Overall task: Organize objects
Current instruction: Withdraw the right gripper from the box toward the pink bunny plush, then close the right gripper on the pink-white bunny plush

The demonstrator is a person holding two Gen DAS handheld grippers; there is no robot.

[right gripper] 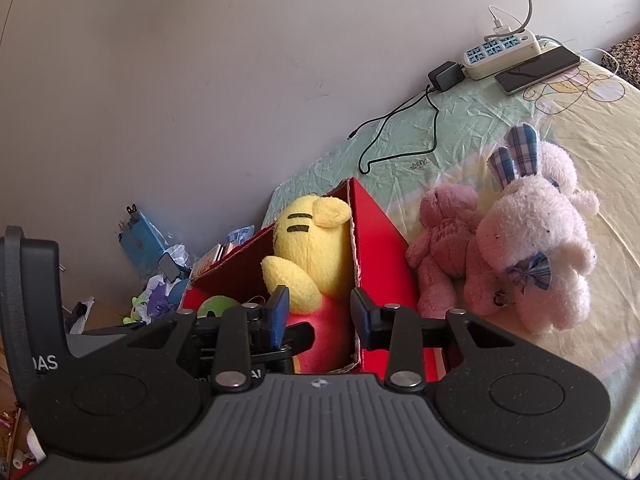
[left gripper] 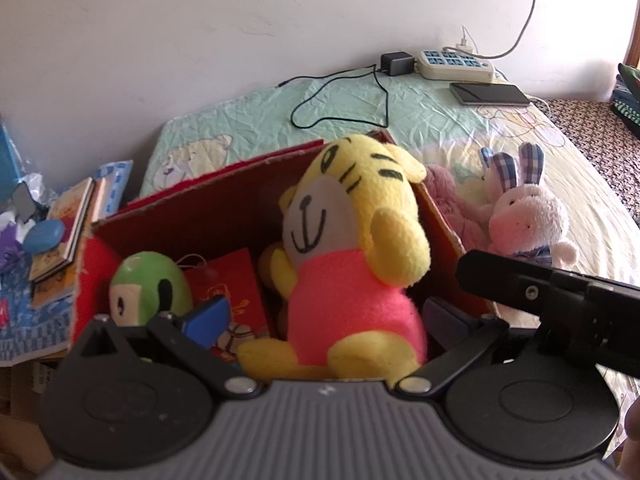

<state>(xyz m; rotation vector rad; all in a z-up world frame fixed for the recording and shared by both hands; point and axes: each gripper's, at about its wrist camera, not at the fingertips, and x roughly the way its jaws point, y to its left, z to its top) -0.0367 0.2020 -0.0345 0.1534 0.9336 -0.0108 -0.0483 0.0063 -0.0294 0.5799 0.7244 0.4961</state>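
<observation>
A yellow tiger plush in a pink shirt (left gripper: 352, 248) sits upright inside a red cardboard box (left gripper: 208, 208) on the bed. My left gripper (left gripper: 324, 316) is open, its blue pads apart on either side of the tiger's body. A green plush (left gripper: 150, 292) and red packets (left gripper: 232, 292) lie in the box. My right gripper (right gripper: 320, 312) is open and empty over the box's right wall (right gripper: 380, 240); the tiger (right gripper: 308, 248) shows between its fingers. A pink bear (right gripper: 444, 240) and a white rabbit plush (right gripper: 536, 248) lie on the bed right of the box.
A power strip (left gripper: 456, 65), a charger with black cable (left gripper: 396, 63) and a phone (left gripper: 494, 93) lie at the bed's far edge by the wall. Books and clutter (left gripper: 68, 236) are piled left of the box. The right gripper's body (left gripper: 560, 300) crosses the left wrist view.
</observation>
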